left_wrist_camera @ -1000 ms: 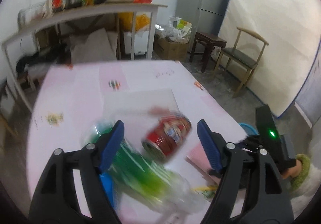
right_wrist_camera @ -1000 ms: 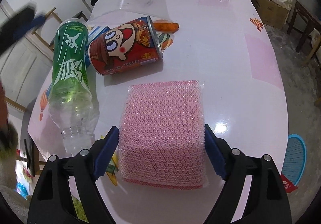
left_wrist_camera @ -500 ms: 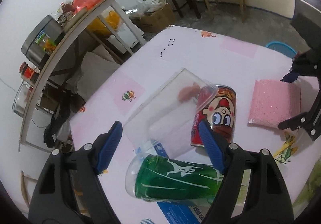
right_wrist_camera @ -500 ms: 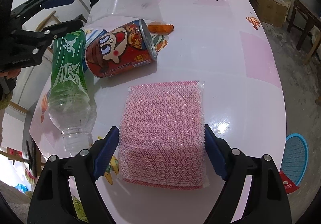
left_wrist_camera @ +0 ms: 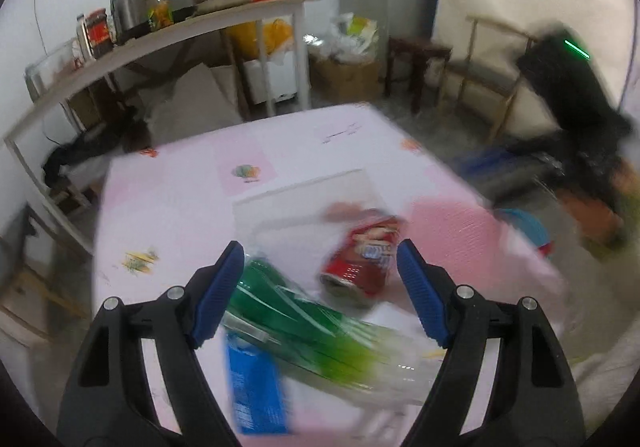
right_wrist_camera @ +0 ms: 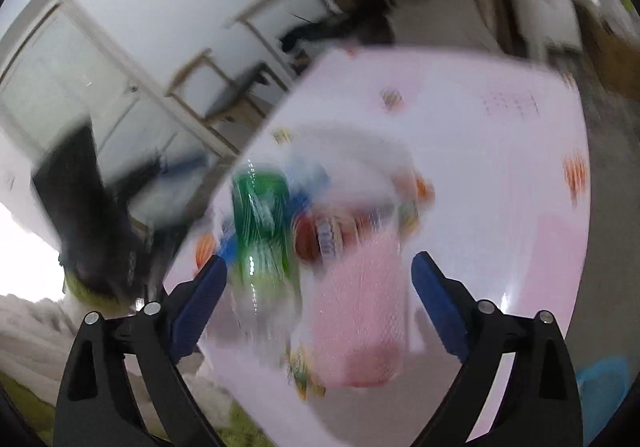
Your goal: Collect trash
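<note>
Hovering both grippers over the trash on the pink table [left_wrist_camera: 168, 215] — frames blurred.
Left gripper [left_wrist_camera: 320, 287] is gaping empty above the green bottle [left_wrist_camera: 304, 323] and red can [left_wrist_camera: 360, 267], lying side by side; right gripper [right_wrist_camera: 318, 297] is opening — pink sponge [right_wrist_camera: 360, 311] lying between its jaws, pads apart from it.

Left gripper [left_wrist_camera: 320, 287] hangs over the pink table [left_wrist_camera: 180, 215], jaws wide with nothing clamped. Below them, blurred, a green bottle [left_wrist_camera: 316, 331] lies on its side, a red can [left_wrist_camera: 362, 263] just beside it, a blue carton [left_wrist_camera: 256, 387] nearer. The right gripper [left_wrist_camera: 504, 161] smears past at far right.
</note>
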### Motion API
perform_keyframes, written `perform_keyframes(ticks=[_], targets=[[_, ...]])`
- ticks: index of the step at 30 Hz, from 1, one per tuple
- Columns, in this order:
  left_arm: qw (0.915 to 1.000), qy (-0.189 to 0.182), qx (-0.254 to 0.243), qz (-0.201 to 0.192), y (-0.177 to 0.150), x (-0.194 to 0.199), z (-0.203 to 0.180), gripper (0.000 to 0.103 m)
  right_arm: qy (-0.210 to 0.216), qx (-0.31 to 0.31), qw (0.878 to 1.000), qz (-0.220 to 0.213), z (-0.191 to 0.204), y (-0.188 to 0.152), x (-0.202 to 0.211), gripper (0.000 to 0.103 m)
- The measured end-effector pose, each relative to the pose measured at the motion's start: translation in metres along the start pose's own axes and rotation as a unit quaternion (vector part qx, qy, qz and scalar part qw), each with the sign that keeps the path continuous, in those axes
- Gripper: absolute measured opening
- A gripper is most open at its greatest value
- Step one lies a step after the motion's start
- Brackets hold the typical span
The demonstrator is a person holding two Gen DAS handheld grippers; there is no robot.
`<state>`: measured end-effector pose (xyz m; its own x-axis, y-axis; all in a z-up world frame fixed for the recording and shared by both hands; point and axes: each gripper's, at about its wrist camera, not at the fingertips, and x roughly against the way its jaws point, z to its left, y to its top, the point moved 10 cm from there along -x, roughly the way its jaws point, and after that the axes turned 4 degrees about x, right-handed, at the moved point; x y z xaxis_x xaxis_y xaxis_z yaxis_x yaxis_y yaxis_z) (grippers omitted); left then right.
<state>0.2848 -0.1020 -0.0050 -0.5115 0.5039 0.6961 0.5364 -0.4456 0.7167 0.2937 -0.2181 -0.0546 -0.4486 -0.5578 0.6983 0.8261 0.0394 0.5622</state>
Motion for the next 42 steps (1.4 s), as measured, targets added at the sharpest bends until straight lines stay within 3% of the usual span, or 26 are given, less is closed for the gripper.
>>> perform_keyframes(ticks=[3,6,10,15,17,21,24,28,37,42], targets=[[0.9994,-0.013,0.022,-0.023,-0.010,0.015,-0.016,0.075,-0.009,0.035,0.999,0.003,0.001,0.044,-0.014,0.093],[0.9977,-0.035,0.049,-0.031,-0.022,0.019,-0.028,0.075,0.029,0.027,0.999,0.026,0.007,0.055,-0.031,0.093],[0.9961,-0.063,0.057,-0.024,-0.042,0.018,-0.045,0.075,0.014,0.021,0.999,0.025,0.007,0.040,-0.035,0.093],[0.9861,-0.156,0.050,0.030,-0.066,-0.002,-0.099,0.075,-0.022,-0.020,0.999,0.017,-0.012,0.005,-0.018,0.093],[0.9828,-0.172,0.049,0.046,-0.070,-0.013,-0.117,0.077,-0.042,-0.040,0.998,0.009,-0.022,-0.007,-0.007,0.093],[0.9841,-0.143,0.056,0.090,-0.076,-0.049,-0.140,0.081,-0.075,-0.074,0.994,-0.011,-0.036,-0.025,0.013,0.093],[0.9903,-0.078,0.038,0.108,-0.080,-0.079,-0.146,0.083,-0.082,-0.081,0.993,-0.025,-0.037,-0.029,0.025,0.093],[0.9880,-0.043,0.036,0.144,-0.089,-0.105,-0.150,0.083,-0.081,-0.082,0.993,-0.037,-0.038,-0.033,0.036,0.093],[0.9839,-0.007,0.032,0.175,-0.099,-0.133,-0.156,0.083,-0.075,-0.075,0.993,-0.041,-0.040,-0.034,0.043,0.093],[0.9817,-0.011,0.039,0.186,-0.102,-0.140,-0.157,0.083,-0.066,-0.020,0.997,-0.029,-0.027,-0.007,0.031,0.093]])
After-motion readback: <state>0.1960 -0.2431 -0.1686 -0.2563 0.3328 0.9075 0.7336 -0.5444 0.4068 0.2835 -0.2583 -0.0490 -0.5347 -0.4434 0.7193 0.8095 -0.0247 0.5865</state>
